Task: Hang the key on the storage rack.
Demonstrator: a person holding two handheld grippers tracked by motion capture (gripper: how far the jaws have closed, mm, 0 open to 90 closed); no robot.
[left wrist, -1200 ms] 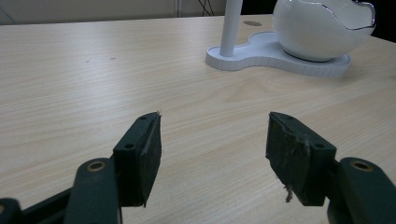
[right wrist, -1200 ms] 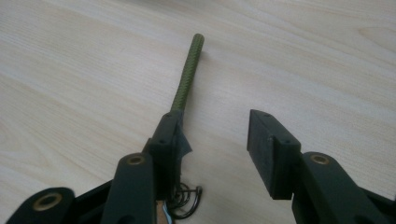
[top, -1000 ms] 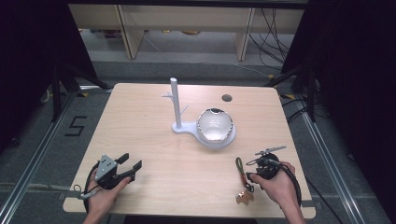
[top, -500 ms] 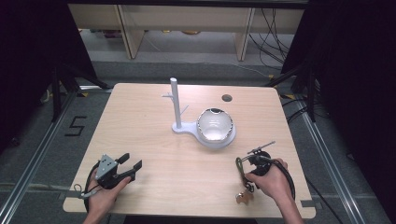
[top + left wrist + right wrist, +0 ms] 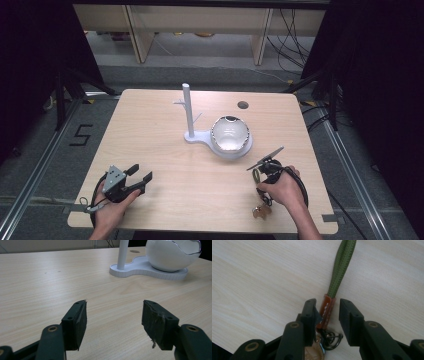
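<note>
1. The right tool [image 5: 327,312] points down at the counter [image 5: 165,150] near its front right corner, held in the person's right hand [image 5: 282,187].
2. A keychain [image 5: 329,312] lies flat on the counter there. It has a green cord loop [image 5: 342,265], a brown leather sleeve [image 5: 327,310] and a dark metal clip [image 5: 332,338], with a brown tag under the clip.
3. The right tool's jaws have just been closing and now stand a little apart on either side of the leather sleeve. The left jaw sits at or against the sleeve; a thin gap shows between the sleeve and the right jaw, so the grip is not yet firm.
4. In the high view the keychain's tag [image 5: 260,212] lies just in front of the right hand, close to the front edge.
5. The left tool [image 5: 142,179] rests low over the counter near the front left corner, in the left hand [image 5: 112,200]. Its jaws are wide apart with bare wood between them.
6. A white stand [image 5: 189,112] rises near the counter's middle, with a thin post and short pegs.
7. A white bowl [image 5: 230,135] with a dark rim sits on the stand's base, to the right of the post.
8. A small round hole [image 5: 243,105] shows near the back edge, right of centre.
</note>
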